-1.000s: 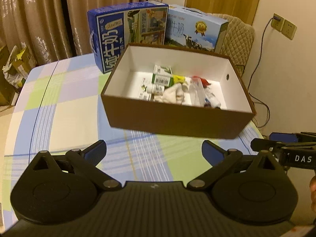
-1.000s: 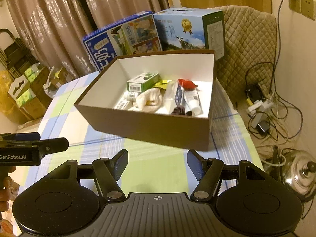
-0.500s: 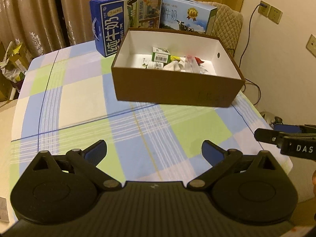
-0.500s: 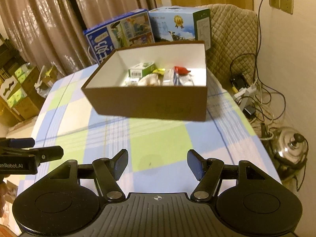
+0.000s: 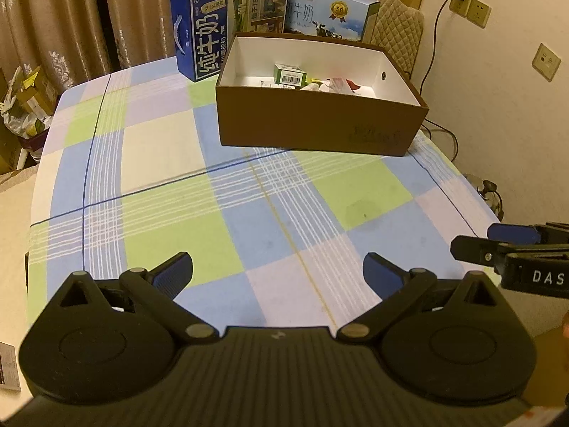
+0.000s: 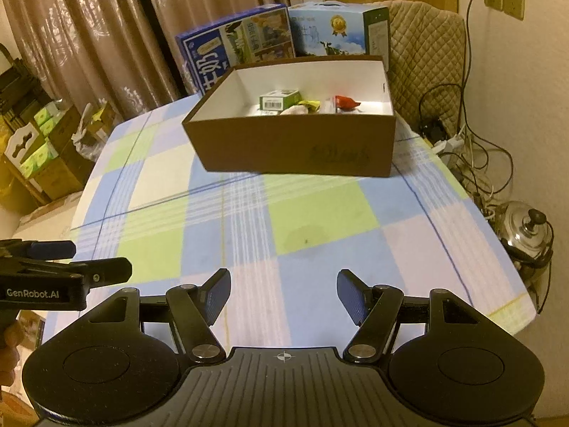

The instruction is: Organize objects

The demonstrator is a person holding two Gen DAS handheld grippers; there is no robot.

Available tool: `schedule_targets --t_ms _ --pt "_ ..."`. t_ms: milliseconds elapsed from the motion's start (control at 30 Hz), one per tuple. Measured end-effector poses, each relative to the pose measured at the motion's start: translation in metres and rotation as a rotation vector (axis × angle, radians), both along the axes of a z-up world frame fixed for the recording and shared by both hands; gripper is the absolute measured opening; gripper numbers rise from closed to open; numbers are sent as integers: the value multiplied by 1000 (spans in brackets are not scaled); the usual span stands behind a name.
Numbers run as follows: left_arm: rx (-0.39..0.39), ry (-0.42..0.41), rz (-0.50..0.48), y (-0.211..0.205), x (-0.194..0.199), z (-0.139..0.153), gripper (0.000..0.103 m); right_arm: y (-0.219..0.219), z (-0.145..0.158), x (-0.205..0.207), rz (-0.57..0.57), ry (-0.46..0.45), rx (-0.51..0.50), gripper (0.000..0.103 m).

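Both tongs (image 5: pixel 277 274) (image 6: pixel 283 293) wide apart, empty.

Two matching black handheld tools.
Left tool (image 5: pixel 277 272) and right tool (image 6: pixel 283 293): ribbed black bodies, round side discs, silver pivot screws, blue finger pads (image 6: pixel 217 297), white "DAS" and "GenRobot.AI" lettering.

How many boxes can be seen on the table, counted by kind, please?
Milk cartons: 2, dark blue and light blue
Brown open box: 1
Small green box inside it: 1
Total: 4
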State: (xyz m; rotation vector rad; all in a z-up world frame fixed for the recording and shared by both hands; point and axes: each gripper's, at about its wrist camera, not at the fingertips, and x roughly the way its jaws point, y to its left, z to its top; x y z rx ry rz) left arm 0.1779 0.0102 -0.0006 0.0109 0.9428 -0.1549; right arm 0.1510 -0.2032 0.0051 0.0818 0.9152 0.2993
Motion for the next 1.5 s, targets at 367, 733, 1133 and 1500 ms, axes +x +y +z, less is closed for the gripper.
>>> schedule_targets --t_ms 367,733,1133,1500 --pt "-3 -8 -7 7 -24 2 101 12 2 -26 -2 -10 -2 64" --pt "1 -21 -5 9 -34 5 101 14 4 -36 -2 -16 -1 64" --pt "-1 -24 -3 9 -36 6 101 16 3 -37 -3 -14 1 64" --pt "-2 -23 -1 10 -34 5 101 16 3 -37 -3 -15 0 64"
